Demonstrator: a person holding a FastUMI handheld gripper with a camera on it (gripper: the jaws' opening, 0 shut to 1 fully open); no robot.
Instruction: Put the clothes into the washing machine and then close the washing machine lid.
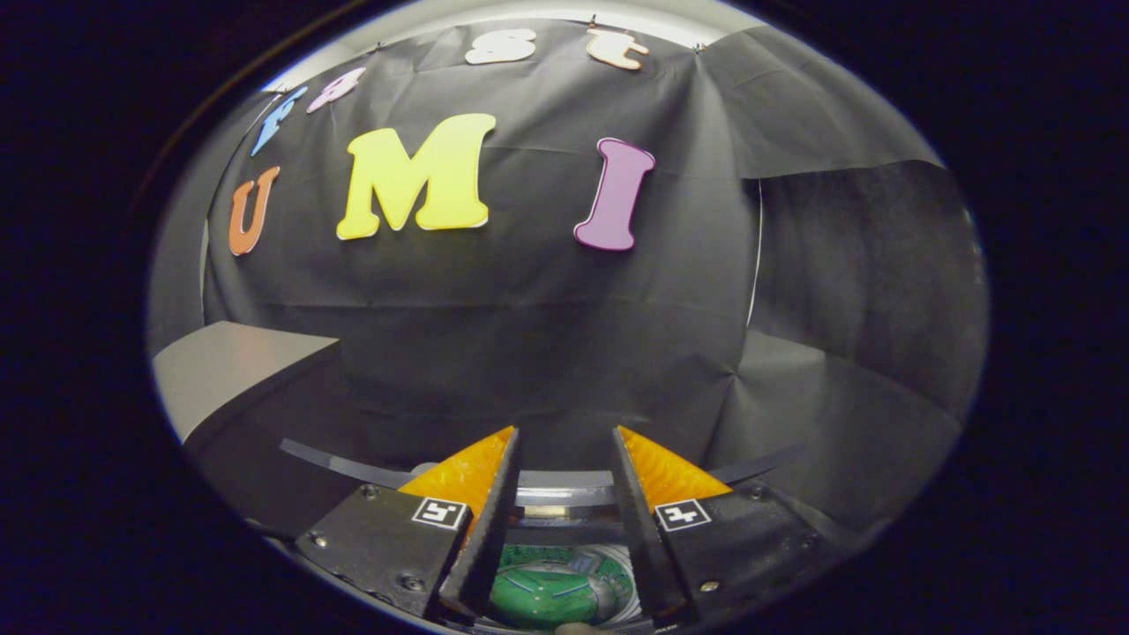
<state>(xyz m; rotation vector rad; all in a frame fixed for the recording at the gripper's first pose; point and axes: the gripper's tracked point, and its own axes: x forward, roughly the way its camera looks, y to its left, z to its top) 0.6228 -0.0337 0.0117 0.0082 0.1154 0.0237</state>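
Observation:
My gripper [565,432] is open, and nothing sits between its two fingers. It hangs above the washing machine, whose grey curved rim [564,483] runs across just beyond the fingers. Down between the fingers I look into the round drum, where green clothing [551,595] lies with pale stripes on it. A thin dark curved strip [335,463] arcs out to the left and right behind the fingers. I cannot tell whether it is part of the lid.
A grey flat surface [229,370] juts out at the left, beside the machine. Black cloth walls [547,335] close off the space straight ahead and to the right, a short way beyond the machine.

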